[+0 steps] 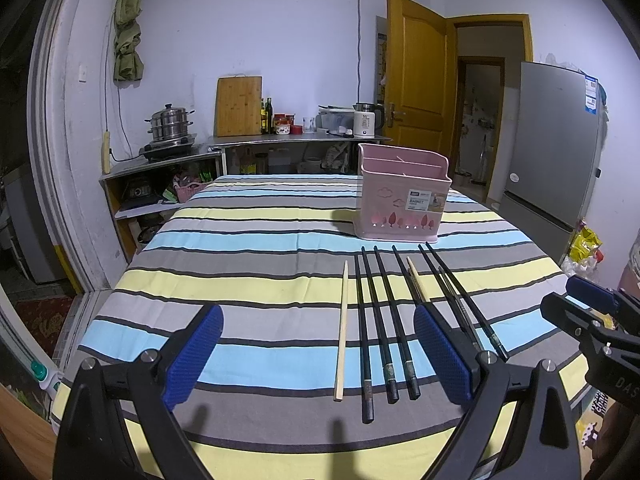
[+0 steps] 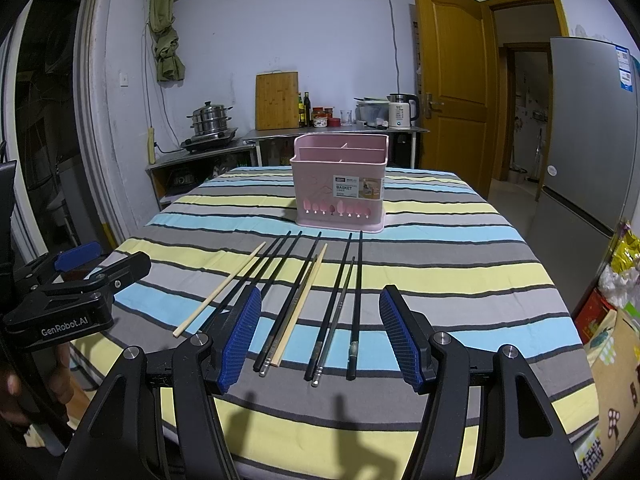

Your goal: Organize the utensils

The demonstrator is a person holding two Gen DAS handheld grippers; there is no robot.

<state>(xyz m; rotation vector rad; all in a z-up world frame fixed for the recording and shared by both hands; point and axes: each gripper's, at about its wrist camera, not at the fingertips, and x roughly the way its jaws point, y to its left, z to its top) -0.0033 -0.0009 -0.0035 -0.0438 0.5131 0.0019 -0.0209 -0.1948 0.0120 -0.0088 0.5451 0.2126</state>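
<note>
Pink basket [image 2: 339, 184] upright | chopsticks [image 2: 316, 300] on tablecloth | left tool [image 1: 318, 360], right tool [image 2: 320, 336] wide open, empty

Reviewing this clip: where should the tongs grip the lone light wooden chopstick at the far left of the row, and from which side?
Probably the light wooden chopstick near mid-length, from above, jaws across its width. It lies flat on the striped tablecloth, apart from the black chopsticks, leaving room on both sides.
</note>
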